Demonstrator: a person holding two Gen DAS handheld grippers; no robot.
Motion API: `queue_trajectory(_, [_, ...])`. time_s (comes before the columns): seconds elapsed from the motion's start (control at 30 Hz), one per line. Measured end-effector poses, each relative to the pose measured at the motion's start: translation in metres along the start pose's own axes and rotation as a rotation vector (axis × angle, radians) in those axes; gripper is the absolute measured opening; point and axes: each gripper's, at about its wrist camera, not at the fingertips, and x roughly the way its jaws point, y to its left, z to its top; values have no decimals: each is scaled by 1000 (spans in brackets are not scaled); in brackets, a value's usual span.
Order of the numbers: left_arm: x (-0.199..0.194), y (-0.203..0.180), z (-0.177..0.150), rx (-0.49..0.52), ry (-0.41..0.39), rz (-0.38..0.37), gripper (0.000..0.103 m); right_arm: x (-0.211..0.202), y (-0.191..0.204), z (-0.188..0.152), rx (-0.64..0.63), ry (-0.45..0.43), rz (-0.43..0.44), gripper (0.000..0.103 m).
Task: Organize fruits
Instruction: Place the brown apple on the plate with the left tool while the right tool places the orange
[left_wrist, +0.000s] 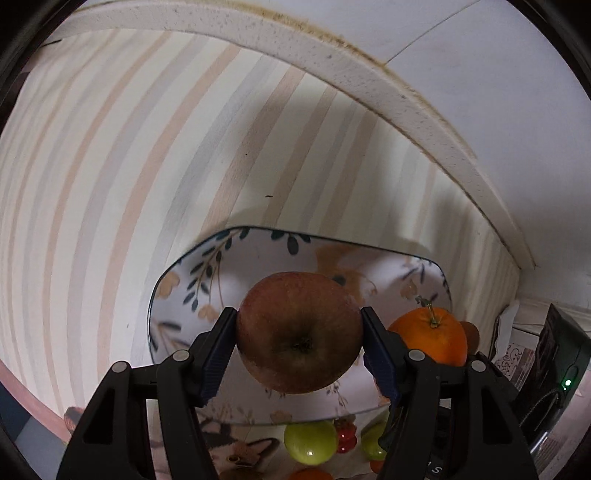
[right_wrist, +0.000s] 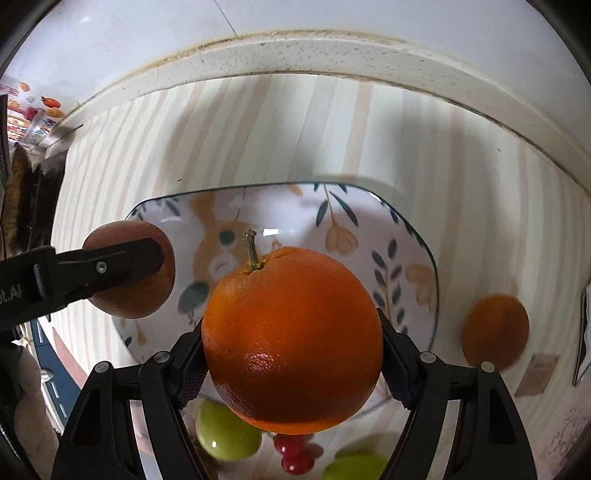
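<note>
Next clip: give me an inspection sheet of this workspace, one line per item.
Surface: striped cloth over the counter, speckled raised edge behind.
Job's things: apple and orange held above the floral plate; second orange on the cloth beside the plate; green fruits and red berries near the plate's front edge.
Clutter: small tag.
Grippers: left gripper shut on apple; right gripper shut on orange.
Cables: nothing seen.
Surroundings: white wall; dark device with green light.
</note>
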Motion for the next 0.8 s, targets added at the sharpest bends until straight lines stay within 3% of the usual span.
queue_trajectory(0.17, [11,-3,4,10,28,13,64,17,3,19,-10,27,-27,81])
queue_trajectory(0.43, [20,-14,-2,59,33,94,64,26,14,31,-27,55,-34,82])
queue_trajectory(0.53, [25,-14,-3,49,41,79,65,24,18,31,-40,51,-40,89])
queue_trajectory(0.6, [24,-14,-3,42,39,68,68,16,14,26,-43,44,-42,95])
queue_trajectory(0.8, [-6,-23,-9,84,-19,80,79,-4,11,22,-17,8,-46,96])
